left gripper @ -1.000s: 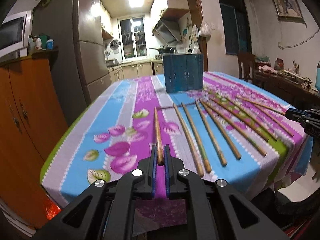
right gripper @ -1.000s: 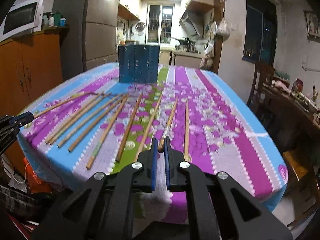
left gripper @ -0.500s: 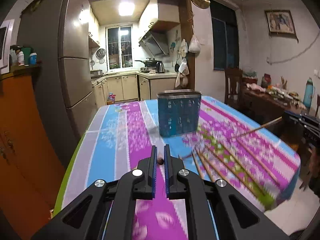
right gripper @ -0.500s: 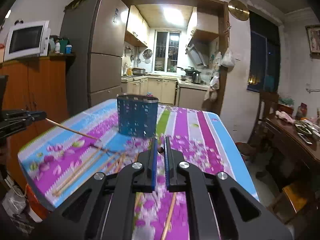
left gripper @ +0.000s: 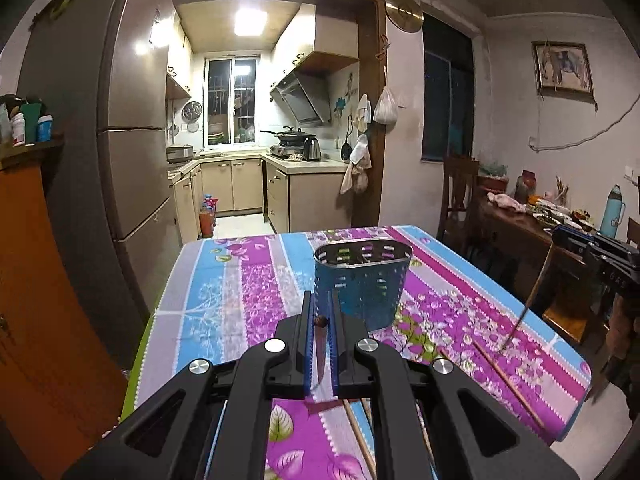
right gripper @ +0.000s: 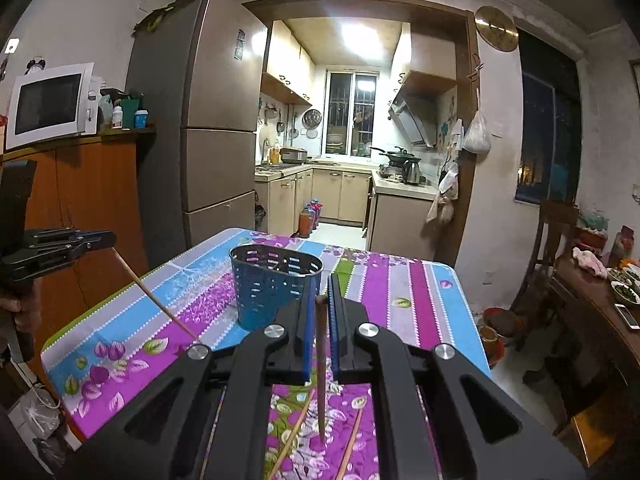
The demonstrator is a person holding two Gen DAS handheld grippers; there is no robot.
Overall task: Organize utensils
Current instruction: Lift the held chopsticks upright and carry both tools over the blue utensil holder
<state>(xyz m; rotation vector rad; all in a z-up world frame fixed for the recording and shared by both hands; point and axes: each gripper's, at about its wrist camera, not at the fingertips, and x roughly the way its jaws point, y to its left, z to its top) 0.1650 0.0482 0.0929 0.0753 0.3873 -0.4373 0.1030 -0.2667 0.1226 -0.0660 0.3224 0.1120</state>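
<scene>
floral tablecloth (left gripper: 248, 280) | left hand-held gripper (left gripper: 320, 322) clamps chopstick (left gripper: 320, 354) | right hand-held gripper (right gripper: 321, 300) clamps another

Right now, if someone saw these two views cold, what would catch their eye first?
Probably the loud striped floral tablecloth, with the blue perforated utensil holder standing upright near its middle. Next, each gripper pinching one wooden chopstick: the left gripper and right gripper both hold theirs with the tip hanging down toward the table. More chopsticks lie loose on the cloth at the near edge.
</scene>
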